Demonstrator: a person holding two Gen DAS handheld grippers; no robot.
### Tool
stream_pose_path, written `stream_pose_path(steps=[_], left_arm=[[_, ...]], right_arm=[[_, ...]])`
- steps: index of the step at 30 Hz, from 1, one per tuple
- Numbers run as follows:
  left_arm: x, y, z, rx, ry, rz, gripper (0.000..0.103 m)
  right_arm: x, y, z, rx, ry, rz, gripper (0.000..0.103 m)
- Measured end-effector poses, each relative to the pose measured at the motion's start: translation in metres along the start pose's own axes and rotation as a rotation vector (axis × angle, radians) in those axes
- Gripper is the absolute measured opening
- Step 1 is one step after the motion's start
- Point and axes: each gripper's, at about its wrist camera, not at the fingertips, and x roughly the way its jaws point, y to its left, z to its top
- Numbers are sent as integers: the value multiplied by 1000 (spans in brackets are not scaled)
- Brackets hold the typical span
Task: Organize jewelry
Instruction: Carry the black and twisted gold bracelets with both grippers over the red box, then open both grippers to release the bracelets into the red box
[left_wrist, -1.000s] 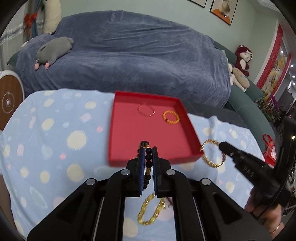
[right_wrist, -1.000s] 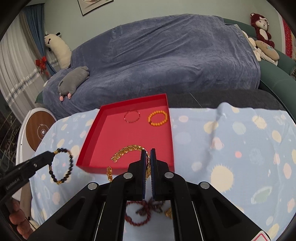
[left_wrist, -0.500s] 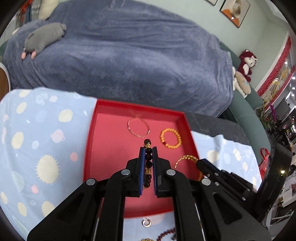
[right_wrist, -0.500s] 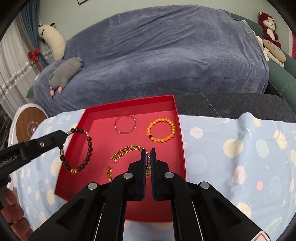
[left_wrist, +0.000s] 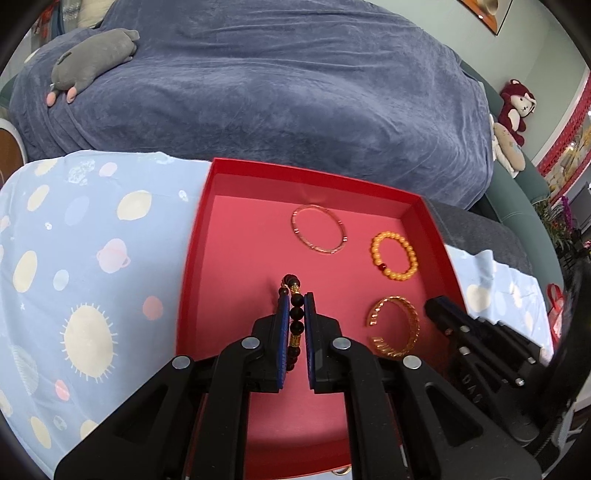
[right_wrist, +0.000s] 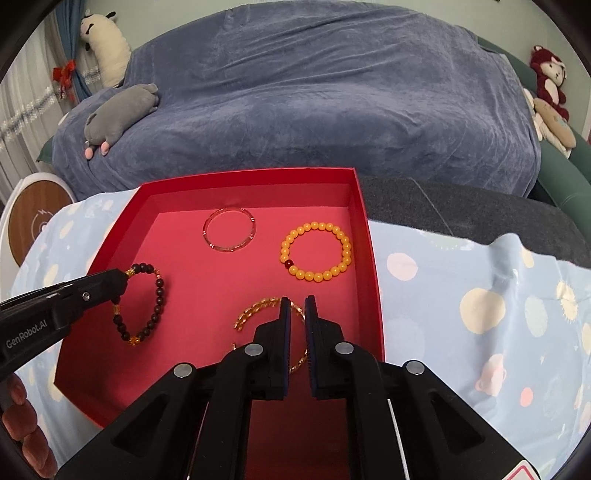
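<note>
Since a second ago both our grippers hang over the red tray (right_wrist: 364, 221) — left gripper (left_wrist: 295, 306) pinches the dark bead bracelet (right_wrist: 147, 302), right gripper (right_wrist: 295, 308) just parting, gold chain bracelet (left_wrist: 402, 328) lying beneath — unclamped.

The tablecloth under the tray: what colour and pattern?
Pale blue tablecloth printed with suns and planets; clearest in the right wrist view.

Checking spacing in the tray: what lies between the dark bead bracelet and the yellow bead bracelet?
In the right wrist view, only bare red tray floor lies between the dark bracelet and the yellow bracelet.
</note>
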Motion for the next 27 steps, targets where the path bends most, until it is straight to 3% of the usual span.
stream_pose_path(steps=[4,6,9,27], left_arm=[[-3,0,-2,14,-12,43,17],[-9,-1,-4,27,-35,71,31],[-17,-4,-6,43,-52,101,44],[-88,-26,-22,95,-122,126,46]], right_arm=[[-5,0,0,10,-8,11,16],[-12,-1,-1,17,-24,12,26],[-23,-1,-1,28,-39,19,30],[-104,-10,-15,61,-111,32,32]])
